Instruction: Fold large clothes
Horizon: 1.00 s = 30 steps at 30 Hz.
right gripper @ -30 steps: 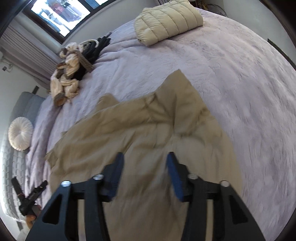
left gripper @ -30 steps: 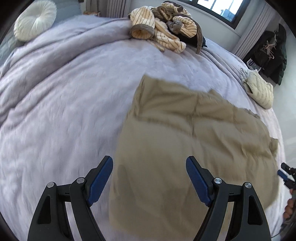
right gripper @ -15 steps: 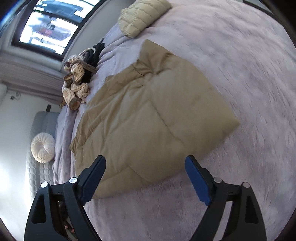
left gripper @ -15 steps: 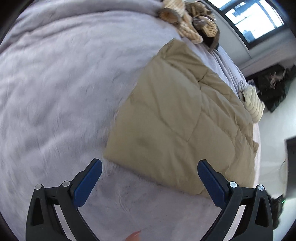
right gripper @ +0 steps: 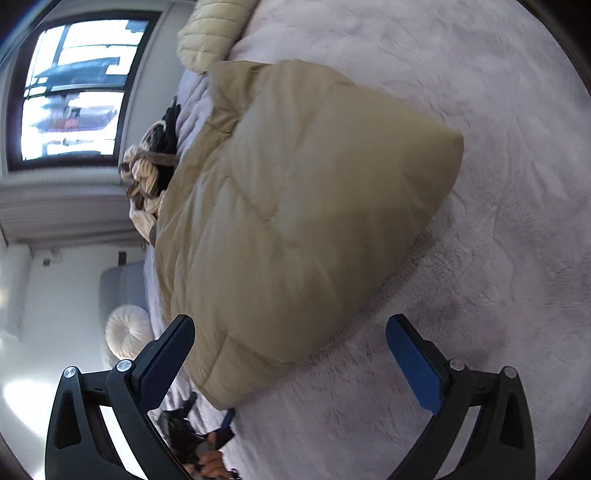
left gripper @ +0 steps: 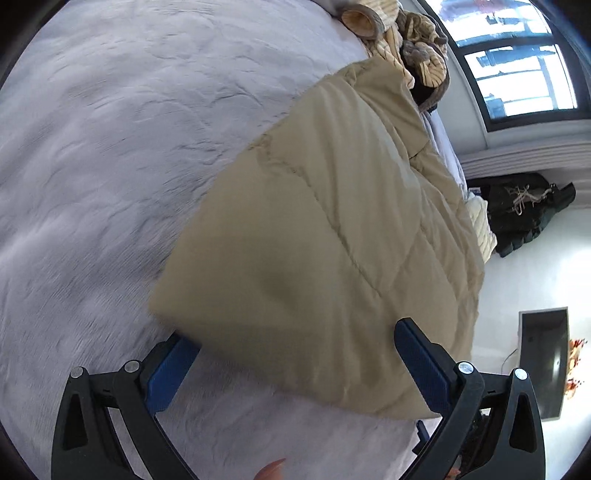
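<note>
Across the near part of the pale lilac plush bedspread (left gripper: 110, 155) lies the tan quilted puffer jacket (left gripper: 332, 240), already doubled into a thick pad whose long axis runs away from the person toward the dark-framed window (left gripper: 517, 66), with the short folded edge turned toward both grippers. Seen from the left wrist, the left gripper (left gripper: 295, 354) has just been opening and now stands spread wide; the jacket's near corner sits between its blue pads, the left pad (left gripper: 166, 373) tucked at the bedspread under that corner and the other pad lying over the cloth, yet neither presses, so nothing is gripped. Seen from the right wrist, the right gripper (right gripper: 291, 350) has likewise just been opening and is released; its two fingers straddle the opposite near corner of the jacket (right gripper: 295, 229), again without pinching. Each hand is thus nearest to its own corner of the same short edge, and the jacket stretches forward and away from both. Judging from this, the next fold would need both sets of jaws to close on that near edge and carry it along the long axis toward the far end. A heap of cream-and-brown striped knitwear (left gripper: 399, 40) lies just beyond the far end, and a cream quilted jacket (right gripper: 210, 29) sits near it, so the carry has little room to overshoot.
</note>
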Each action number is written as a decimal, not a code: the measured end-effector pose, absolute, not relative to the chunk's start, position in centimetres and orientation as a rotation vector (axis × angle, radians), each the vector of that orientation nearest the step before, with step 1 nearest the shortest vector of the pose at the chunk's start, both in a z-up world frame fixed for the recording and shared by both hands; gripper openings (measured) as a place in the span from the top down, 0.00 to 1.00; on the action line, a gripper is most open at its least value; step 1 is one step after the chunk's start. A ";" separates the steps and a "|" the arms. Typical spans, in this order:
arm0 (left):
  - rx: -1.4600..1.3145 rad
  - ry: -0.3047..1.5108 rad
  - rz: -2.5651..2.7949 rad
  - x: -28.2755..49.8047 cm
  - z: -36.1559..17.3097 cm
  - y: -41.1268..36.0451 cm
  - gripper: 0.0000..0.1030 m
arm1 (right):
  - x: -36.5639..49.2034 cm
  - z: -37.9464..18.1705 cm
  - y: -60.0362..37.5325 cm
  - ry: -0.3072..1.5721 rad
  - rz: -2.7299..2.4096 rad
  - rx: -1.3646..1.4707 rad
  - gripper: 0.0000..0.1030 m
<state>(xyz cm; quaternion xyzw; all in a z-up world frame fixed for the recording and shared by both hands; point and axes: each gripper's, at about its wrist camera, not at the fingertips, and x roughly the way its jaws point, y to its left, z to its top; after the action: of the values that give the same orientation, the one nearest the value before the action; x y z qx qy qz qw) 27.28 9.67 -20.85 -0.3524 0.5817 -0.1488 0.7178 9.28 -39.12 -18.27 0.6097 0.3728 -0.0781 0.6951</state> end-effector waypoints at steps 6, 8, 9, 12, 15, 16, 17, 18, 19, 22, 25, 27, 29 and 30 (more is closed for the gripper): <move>-0.771 1.255 -0.299 29.7 -21.6 8.4 0.00 | 11.9 -19.6 -39.7 0.767 -0.122 1.408 0.00; -0.749 1.246 -0.276 30.3 -21.8 7.8 0.00 | 13.0 -20.1 -39.7 0.773 -0.102 1.407 0.00; -0.739 1.243 -0.269 30.5 -21.8 7.7 0.00 | 13.6 -20.4 -39.6 0.779 -0.095 1.410 0.00; -0.700 1.241 -0.238 31.5 -21.8 6.9 0.00 | 14.8 -21.2 -39.7 0.786 -0.091 1.422 0.00; -0.693 1.258 -0.199 32.4 -21.7 6.2 0.00 | 14.9 -21.5 -40.0 0.784 -0.086 1.444 0.00; -0.703 1.261 -0.189 32.5 -21.7 6.2 0.00 | 14.9 -21.5 -40.0 0.786 -0.081 1.448 0.00; -0.724 1.261 -0.181 32.6 -21.7 6.4 0.00 | 14.8 -21.5 -40.1 0.790 -0.076 1.449 0.01; -0.749 1.261 -0.174 32.6 -21.8 6.6 0.01 | 14.7 -21.6 -40.1 0.791 -0.074 1.450 0.02; -0.772 1.256 -0.170 32.5 -21.8 6.9 0.07 | 14.6 -21.6 -40.1 0.794 -0.074 1.454 0.04; -0.824 1.216 -0.181 31.9 -21.6 7.9 0.39 | 14.6 -22.2 -40.2 0.823 -0.066 1.479 0.31; -0.836 1.183 -0.228 31.2 -20.3 8.0 0.68 | 14.7 -22.5 -40.3 0.818 -0.018 1.504 0.52; -0.813 1.152 -0.253 30.8 -18.8 7.8 0.71 | 14.8 -22.1 -40.4 0.818 0.004 1.487 0.62; -0.809 1.127 -0.279 30.3 -17.5 7.9 0.73 | 14.7 -21.6 -40.5 0.804 0.038 1.486 0.66; -0.814 1.116 -0.295 30.0 -16.8 8.0 0.73 | 14.5 -21.3 -40.5 0.794 0.060 1.486 0.68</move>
<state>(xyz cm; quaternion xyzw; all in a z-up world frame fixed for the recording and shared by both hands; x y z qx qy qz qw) 30.01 7.97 -16.77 -0.3739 0.5127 -0.1354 0.7609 14.52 -40.50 -21.35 0.6581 0.3516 0.0264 0.6653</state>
